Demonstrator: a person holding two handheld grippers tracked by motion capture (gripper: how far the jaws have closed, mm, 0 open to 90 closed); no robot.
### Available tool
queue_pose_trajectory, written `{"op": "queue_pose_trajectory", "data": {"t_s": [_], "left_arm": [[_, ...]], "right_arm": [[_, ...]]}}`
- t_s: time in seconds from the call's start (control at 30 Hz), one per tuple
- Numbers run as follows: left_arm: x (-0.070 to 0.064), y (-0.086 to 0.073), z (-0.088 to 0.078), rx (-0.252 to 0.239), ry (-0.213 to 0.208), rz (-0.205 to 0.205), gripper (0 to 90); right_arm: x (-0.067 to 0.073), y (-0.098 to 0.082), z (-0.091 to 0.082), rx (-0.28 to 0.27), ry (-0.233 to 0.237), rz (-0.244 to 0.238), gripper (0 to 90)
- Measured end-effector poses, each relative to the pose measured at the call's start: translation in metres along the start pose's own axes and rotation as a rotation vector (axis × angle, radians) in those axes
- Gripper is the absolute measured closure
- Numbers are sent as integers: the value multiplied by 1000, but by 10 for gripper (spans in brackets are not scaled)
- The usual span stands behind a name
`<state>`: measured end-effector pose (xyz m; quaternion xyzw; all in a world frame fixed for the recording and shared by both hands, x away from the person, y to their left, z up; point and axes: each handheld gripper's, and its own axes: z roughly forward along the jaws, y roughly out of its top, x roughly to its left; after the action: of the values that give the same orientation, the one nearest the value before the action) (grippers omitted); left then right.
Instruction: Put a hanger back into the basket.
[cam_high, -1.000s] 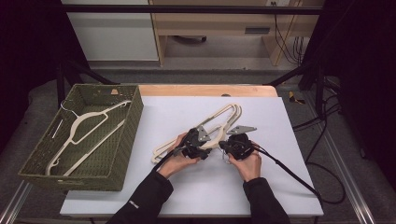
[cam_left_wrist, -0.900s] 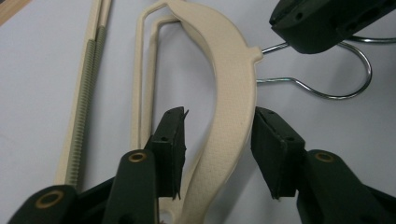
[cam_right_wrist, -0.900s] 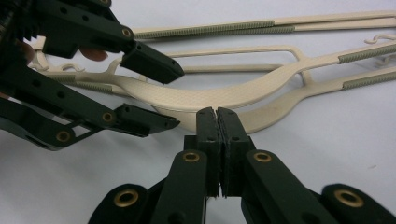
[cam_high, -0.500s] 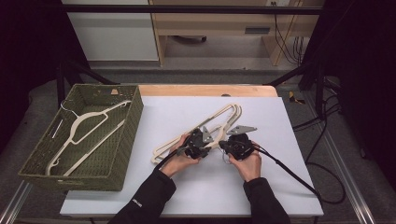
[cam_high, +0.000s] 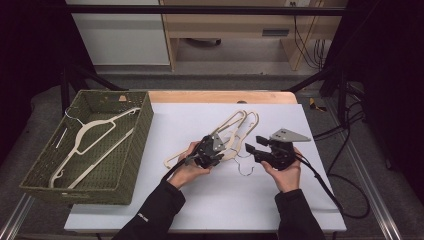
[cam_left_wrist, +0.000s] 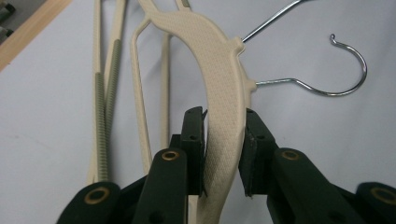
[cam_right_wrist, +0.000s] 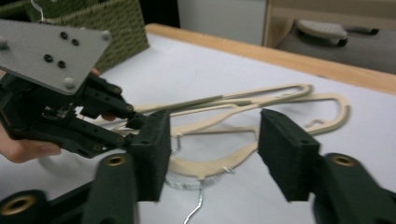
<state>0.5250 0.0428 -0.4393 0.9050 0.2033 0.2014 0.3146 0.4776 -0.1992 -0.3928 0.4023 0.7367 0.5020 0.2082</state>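
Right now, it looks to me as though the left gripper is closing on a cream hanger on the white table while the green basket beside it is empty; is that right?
Not quite: the green basket is not empty. The high view shows another cream hanger lying inside it. The rest holds: the left gripper has its jaws around a cream hanger on the white table, and they have just been closing.

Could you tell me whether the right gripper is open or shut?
Open: the right gripper has just been opening, its jaws apart with nothing between them.
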Motion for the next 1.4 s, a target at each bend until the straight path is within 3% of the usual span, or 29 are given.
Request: {"op": "queue_pose_trajectory", "data": {"t_s": [0.13, 0.3, 0.5, 0.57, 0.67, 0.73, 0.77, 0.87, 1.07, 1.1, 1.17, 1.37, 1.4], "left_arm": [[5, 1, -10, -9, 11, -10, 759], [12, 0, -21, -28, 33, -50, 778], [22, -3, -35, -49, 71, -103, 797], [27, -5, -42, -35, 91, -100, 806], [32, -8, -48, -56, 124, -147, 820], [37, -10, -52, -54, 153, -163, 832], [41, -11, -55, -36, 167, -152, 838], [50, -15, -61, -39, 196, -185, 854], [58, -22, -74, -58, 194, -216, 856], [57, -23, -76, -79, 190, -234, 856], [59, -24, -82, -70, 181, -222, 856], [58, -24, -104, -128, 141, -253, 857], [56, -24, -106, -156, 132, -275, 857]], "right_arm": [[-12, -5, -20, -57, -11, 51, 308], [-20, -14, -29, -62, -16, 75, 215], [-22, -25, -28, -30, -14, 64, 176], [-22, -28, -28, -19, -13, 58, 170], [-21, -31, -29, -13, -12, 56, 157], [-22, -33, -30, -13, -13, 54, 149], [-21, -34, -31, -15, -12, 57, 148], [-22, -37, -33, -9, -14, 51, 144], [-23, -40, -38, -12, -15, 52, 138], [-22, -41, -38, -17, -15, 56, 137], [-22, -41, -39, -16, -14, 53, 128], [-21, -41, -43, -24, -7, 42, 103], [-21, -42, -44, -24, -7, 39, 98]]}}
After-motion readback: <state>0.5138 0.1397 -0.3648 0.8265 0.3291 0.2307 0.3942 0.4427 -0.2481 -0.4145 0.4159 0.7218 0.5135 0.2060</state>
